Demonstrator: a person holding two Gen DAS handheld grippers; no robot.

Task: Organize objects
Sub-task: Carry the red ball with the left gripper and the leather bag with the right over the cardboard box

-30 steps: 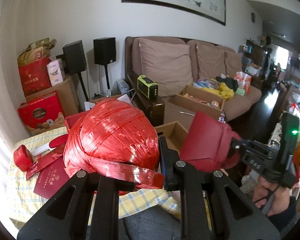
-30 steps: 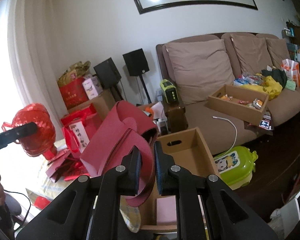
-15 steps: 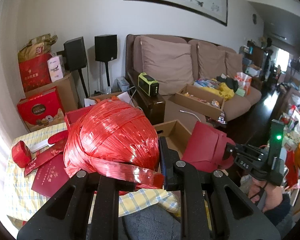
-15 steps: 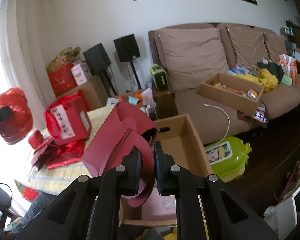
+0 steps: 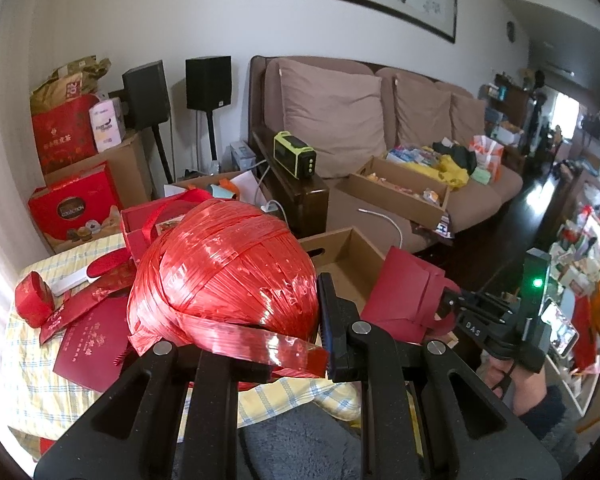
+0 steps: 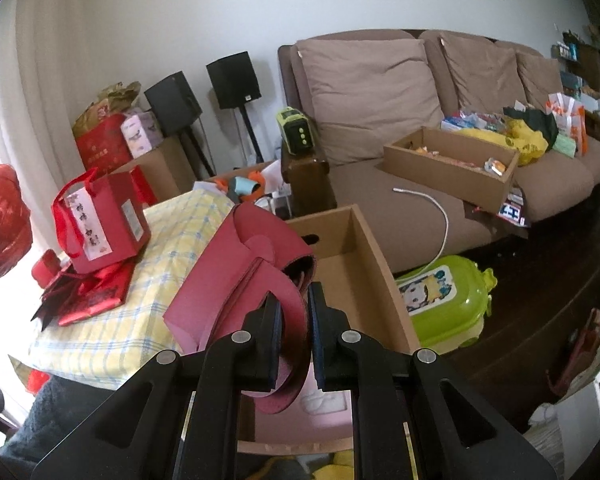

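Left gripper (image 5: 300, 344) clenched on one red ribbon ball (image 5: 224, 272); right gripper (image 6: 294, 320) grasping one maroon bag (image 6: 236, 276) over one cardboard box (image 6: 364, 264).

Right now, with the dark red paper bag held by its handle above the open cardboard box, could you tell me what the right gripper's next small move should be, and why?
Probably lower it: the right gripper holds the dark red paper bag above the cardboard box.

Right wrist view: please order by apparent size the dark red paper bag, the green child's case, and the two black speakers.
1. dark red paper bag, enlarged by nearness
2. green child's case
3. black speakers, alike, unranked
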